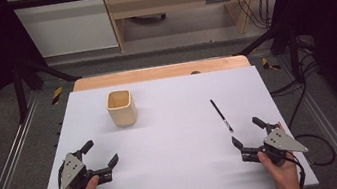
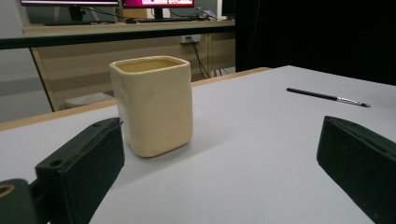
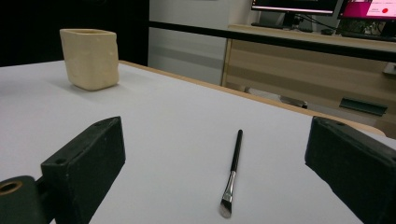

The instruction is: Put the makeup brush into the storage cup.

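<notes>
High view: left gripper (image 1: 98, 154) at seven o'clock on the white rectangular table board (image 1: 183, 173), right gripper (image 1: 246, 132) at five o'clock, both spread wide and holding nothing. Cream square-sided ceramic cup (image 1: 121, 108) upright at eleven o'clock; thin black-handled brush with a metal ferrule (image 1: 221, 115) lying flat at two o'clock, just ahead of the right gripper. Likely step: reach for the brush. Best approached low, jaws straddling the handle crosswise near mid-length, since so thin a stem may roll or slip. Plenty of bare board between cup and brush; right edge of the board close by at three o'clock.

Left gripper view: cup (image 2: 154, 106) straight ahead at twelve o'clock, standing apart from both open jaws; brush (image 2: 327, 97) far off at two o'clock.

Right gripper view: brush (image 3: 232, 173) between the parted jaws but untouched, bristle end nearest; cup (image 3: 89, 58) well apart at ten o'clock. Board's far edge beyond, so forward travel worth keeping short.
</notes>
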Motion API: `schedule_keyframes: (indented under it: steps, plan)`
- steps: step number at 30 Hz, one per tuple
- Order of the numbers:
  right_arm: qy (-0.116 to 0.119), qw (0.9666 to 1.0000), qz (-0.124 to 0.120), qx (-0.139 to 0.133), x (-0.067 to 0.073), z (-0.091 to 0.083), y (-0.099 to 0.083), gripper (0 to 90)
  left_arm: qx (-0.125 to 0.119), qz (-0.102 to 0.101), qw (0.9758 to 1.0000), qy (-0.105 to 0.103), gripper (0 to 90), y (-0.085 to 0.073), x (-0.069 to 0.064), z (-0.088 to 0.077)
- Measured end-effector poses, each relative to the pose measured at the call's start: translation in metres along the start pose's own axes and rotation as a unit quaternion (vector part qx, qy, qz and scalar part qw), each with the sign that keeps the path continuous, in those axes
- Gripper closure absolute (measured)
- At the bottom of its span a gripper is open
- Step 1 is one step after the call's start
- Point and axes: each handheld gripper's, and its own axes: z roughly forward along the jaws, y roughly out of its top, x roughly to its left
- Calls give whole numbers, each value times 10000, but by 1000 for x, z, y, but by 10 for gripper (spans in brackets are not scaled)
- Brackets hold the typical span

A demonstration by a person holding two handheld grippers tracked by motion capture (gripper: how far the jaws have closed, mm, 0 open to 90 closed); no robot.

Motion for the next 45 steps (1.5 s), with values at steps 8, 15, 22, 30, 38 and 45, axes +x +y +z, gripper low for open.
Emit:
schedule_keyframes:
  steps: [8,15,22,30,38,45]
  plan:
    - [-60,9998,-5,163,2,2,2,45,-20,-24,10000,25,7,1,1,0]
    - [-38,9990,-109,441,6,4,9,37,-57,-25,10000,40,7,3,2,-3]
    - [30,9973,-261,693,6,4,23,32,-89,1,10000,30,7,4,2,-3]
    - [-6,9934,-81,1146,-4,6,43,49,-80,-57,9999,50,7,4,4,-3]
    - [-12,9866,-268,1610,-9,12,70,53,-50,-55,10000,65,7,4,5,-4]
    - [25,9760,-526,2113,-8,23,89,54,-56,-72,9999,76,7,4,5,-4]
